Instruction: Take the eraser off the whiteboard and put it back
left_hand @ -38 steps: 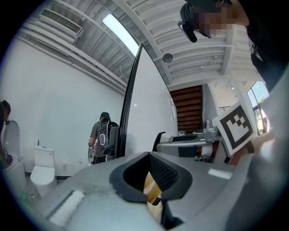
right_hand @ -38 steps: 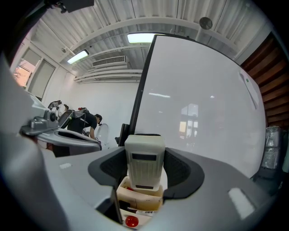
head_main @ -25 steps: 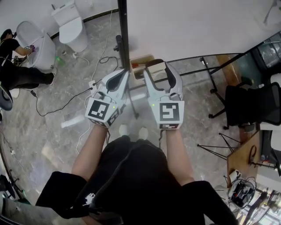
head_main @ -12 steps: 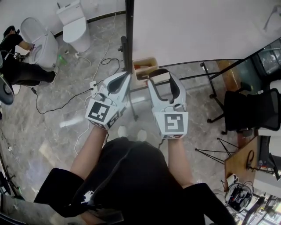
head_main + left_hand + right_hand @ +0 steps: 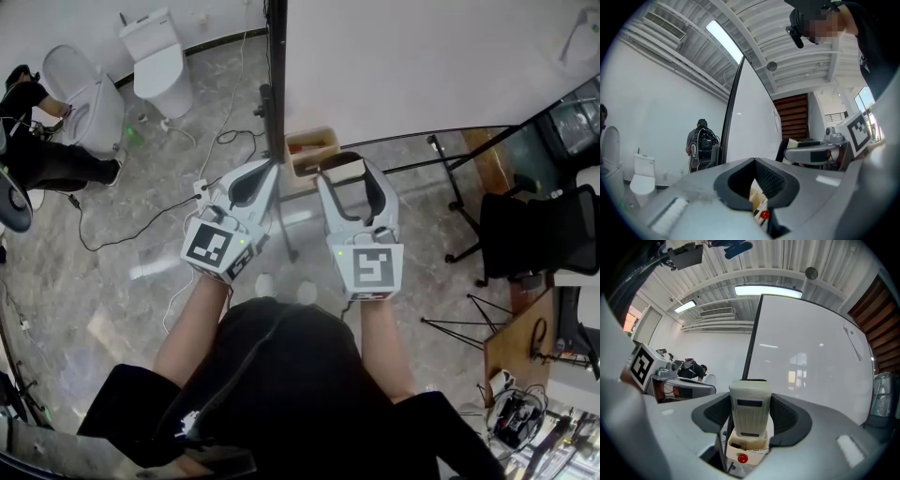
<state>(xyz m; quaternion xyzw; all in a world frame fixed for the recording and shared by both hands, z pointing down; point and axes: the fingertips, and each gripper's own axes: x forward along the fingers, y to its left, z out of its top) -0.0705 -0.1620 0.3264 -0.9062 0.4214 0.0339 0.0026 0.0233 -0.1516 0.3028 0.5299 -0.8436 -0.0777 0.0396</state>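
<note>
The eraser point(image 5: 750, 404) is being clamped upright between the jaws of the right gripper point(image 5: 343, 169) at the centre of the head view. It is being held near the whiteboard point(image 5: 422, 66), just beside the beige tray point(image 5: 309, 145). The left gripper point(image 5: 264, 171) is being held alongside, its jaws closed together on nothing.

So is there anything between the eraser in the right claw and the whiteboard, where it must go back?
Nothing visible does. The right claw holds the eraser facing the whiteboard, and no object shows between them.
</note>
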